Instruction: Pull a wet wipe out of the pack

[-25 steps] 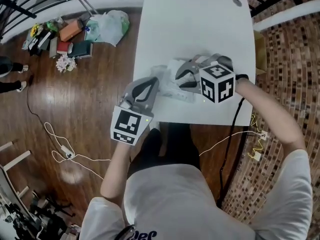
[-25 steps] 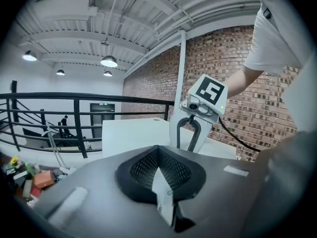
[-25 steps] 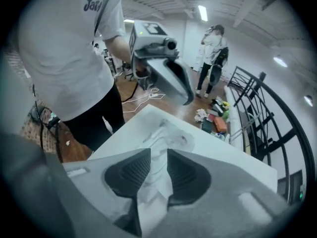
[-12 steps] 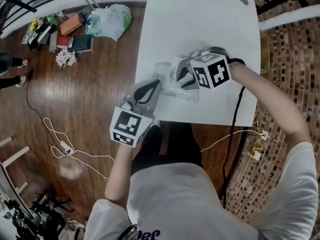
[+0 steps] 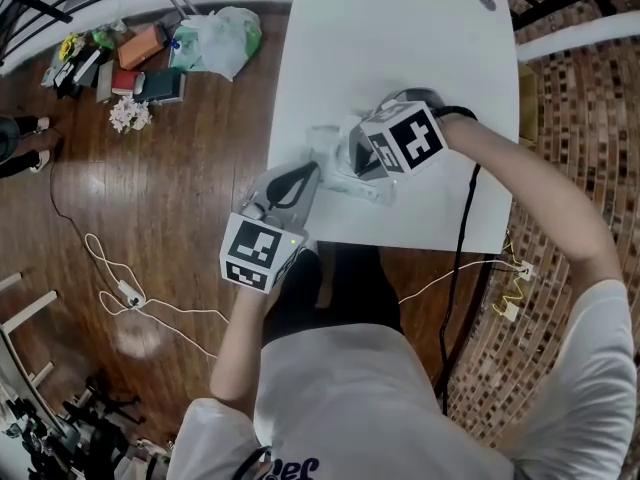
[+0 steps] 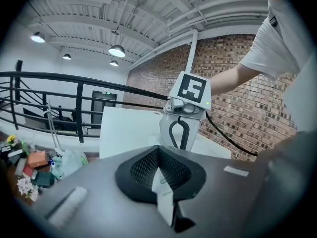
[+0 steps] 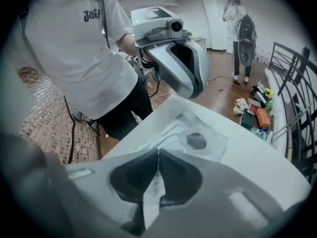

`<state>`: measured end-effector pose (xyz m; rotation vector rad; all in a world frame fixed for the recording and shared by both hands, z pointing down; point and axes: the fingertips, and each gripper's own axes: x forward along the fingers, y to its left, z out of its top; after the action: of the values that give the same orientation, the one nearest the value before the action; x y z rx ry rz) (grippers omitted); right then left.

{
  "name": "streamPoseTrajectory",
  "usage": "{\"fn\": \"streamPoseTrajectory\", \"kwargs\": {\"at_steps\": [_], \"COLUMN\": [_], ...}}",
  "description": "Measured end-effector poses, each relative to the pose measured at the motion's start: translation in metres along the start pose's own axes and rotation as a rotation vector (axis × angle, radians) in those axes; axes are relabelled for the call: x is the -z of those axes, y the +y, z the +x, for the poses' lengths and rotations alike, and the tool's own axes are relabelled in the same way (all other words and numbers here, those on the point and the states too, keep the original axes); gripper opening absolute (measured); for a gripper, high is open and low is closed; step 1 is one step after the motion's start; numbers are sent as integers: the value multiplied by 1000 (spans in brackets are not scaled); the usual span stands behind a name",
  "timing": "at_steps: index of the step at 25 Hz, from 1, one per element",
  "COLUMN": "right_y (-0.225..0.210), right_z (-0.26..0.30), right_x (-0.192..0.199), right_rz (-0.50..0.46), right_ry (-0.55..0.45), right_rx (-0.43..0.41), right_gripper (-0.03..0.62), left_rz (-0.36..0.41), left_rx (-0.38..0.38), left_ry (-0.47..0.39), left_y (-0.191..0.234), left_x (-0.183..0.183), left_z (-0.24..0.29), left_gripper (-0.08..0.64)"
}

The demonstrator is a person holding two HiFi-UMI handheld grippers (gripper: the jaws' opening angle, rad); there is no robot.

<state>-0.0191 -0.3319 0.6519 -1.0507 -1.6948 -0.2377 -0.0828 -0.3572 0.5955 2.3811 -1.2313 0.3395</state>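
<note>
Head view steeply overhead; left gripper view faces right gripper (image 6: 179,135).

A loft-style industrial workspace is indicated by a red brick wall (image 6: 233,78) at right, a black metal railing (image 6: 79,103) at left, round pendant lamps (image 6: 117,50) under exposed ceiling beams (image 6: 74,29), and white cables (image 5: 180,313) trailed across brown floorboards (image 5: 170,168).

Right tool (image 7: 158,153) tipped down onto pack (image 7: 210,142), jaws closing, seemingly on wipe (image 7: 147,196).

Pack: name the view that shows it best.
Right gripper view: the pack lies close ahead on the table, its dark oval clear. Head view shows it small and partly covered. Left gripper view shows only a white printed strip, perhaps its edge.
</note>
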Motion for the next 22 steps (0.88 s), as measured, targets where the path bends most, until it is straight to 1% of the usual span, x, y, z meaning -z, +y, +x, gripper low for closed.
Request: {"fn": "streamPoseTrajectory", "kwargs": {"at_steps": [3, 6, 11, 14, 22], "right_y": [2, 2, 2, 4, 10], "right_z": [-2, -8, -21, -29, -73], "right_x": [1, -1, -2, -4, -3], "right_rz": [-3, -21, -20, -3, 60], "right_ry": [0, 32, 71, 78, 72], "right_rx": [50, 102, 174, 226, 355], "right_gripper": [-8, -8, -9, -9, -11], "left_rz": [12, 21, 22, 9, 23], "left_rx": [-2, 8, 23, 37, 50], "left_ry": [-2, -5, -16, -21, -37], "left_y": [0, -2, -9, -18, -30], "left_x": [-1, -5, -17, -24, -41], "left_z": [-1, -2, -4, -7, -10], "left_gripper": [15, 15, 16, 15, 16]}}
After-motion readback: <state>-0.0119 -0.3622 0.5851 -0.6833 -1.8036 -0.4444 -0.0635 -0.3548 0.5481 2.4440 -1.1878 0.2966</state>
